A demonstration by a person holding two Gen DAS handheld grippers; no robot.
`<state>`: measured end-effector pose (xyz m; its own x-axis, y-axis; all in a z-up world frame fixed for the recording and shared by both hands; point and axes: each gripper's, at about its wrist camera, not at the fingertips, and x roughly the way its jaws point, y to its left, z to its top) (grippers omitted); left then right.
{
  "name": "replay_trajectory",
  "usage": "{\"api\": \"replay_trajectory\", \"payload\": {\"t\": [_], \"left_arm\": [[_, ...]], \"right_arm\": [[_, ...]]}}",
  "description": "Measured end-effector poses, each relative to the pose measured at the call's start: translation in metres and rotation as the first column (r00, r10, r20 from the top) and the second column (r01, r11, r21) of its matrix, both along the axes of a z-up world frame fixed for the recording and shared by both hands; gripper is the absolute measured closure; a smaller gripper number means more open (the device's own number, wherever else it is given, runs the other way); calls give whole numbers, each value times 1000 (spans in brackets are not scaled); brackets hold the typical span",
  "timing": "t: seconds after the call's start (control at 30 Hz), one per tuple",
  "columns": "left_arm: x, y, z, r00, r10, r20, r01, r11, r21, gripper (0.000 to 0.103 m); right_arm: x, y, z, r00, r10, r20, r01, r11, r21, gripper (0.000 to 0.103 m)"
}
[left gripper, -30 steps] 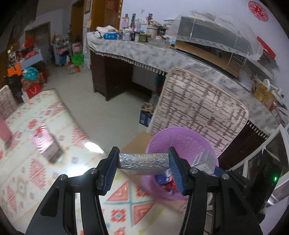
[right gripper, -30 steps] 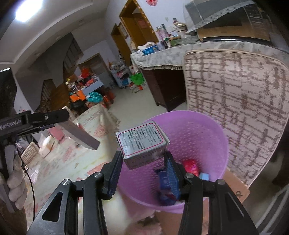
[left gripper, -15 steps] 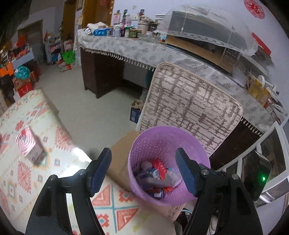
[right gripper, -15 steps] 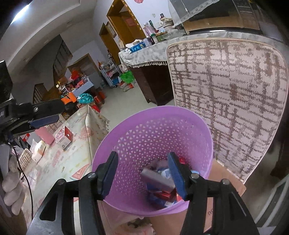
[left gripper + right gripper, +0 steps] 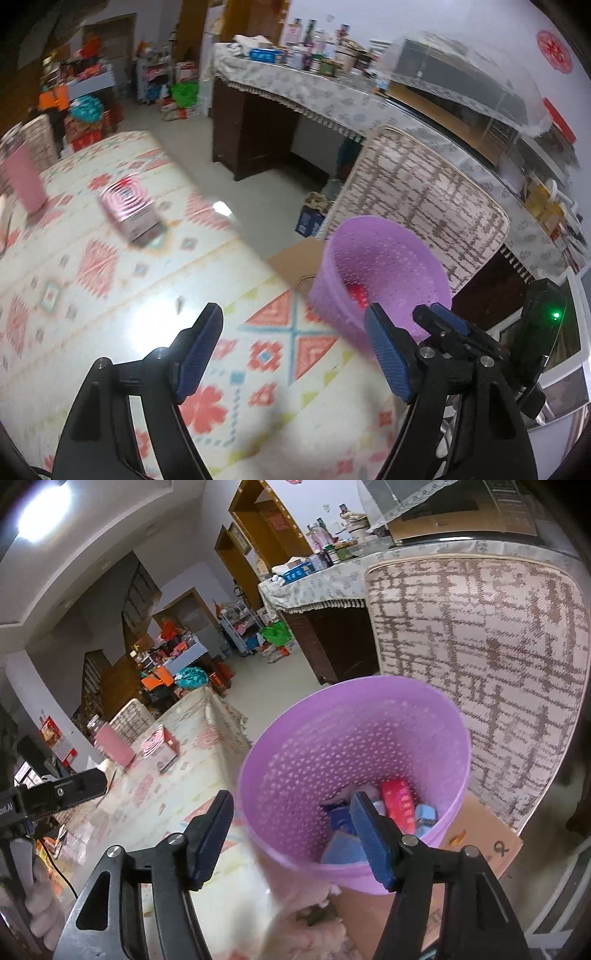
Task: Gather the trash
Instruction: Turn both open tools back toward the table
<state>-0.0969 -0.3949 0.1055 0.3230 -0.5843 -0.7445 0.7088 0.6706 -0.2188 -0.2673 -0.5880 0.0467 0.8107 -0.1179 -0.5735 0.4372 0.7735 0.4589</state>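
Right tool (image 5: 291,834) above bin (image 5: 295,760) (empty-jawed)

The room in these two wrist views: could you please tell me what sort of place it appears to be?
Most likely a lived-in home dining or living room: a patterned tablecloth-covered table, a fabric-covered chair back behind a purple perforated plastic wastebasket, and a long cloth-draped sideboard crowded with bottles and jars.

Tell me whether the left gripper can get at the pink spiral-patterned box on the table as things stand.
Probably yes. The left gripper is open and empty, and the patterned tablecloth between it and the pink box looks bare. The picture is blurred, so small obstacles could be missed.
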Motion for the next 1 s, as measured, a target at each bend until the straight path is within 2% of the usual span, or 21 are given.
{"api": "replay_trajectory", "payload": {"t": [0.17,0.33,0.4,0.57,0.77,0.87,1.0], "left_arm": [[0,48,-4,994,106,33,-107,994,7,25],[4,100,-10,970,234,69,-236,972,15,25],[5,120,-13,953,290,89,-292,956,20,25],[7,177,-25,883,447,142,-457,888,49,25],[9,220,-31,829,529,181,-546,835,61,25],[6,233,-32,812,548,198,-568,821,55,25],[8,245,-34,804,562,195,-581,813,51,25]], "right_arm": [[7,31,1,999,51,-9,-51,999,2,32],[18,66,4,994,109,-23,-110,994,-11,31],[21,78,5,991,128,-26,-129,992,-17,29],[35,114,5,982,183,-40,-184,982,-33,26],[58,159,-4,961,268,-73,-271,962,-32,26],[67,178,-7,951,298,-81,-303,952,-50,26],[84,194,-14,943,318,-94,-325,944,-64,26]]}}
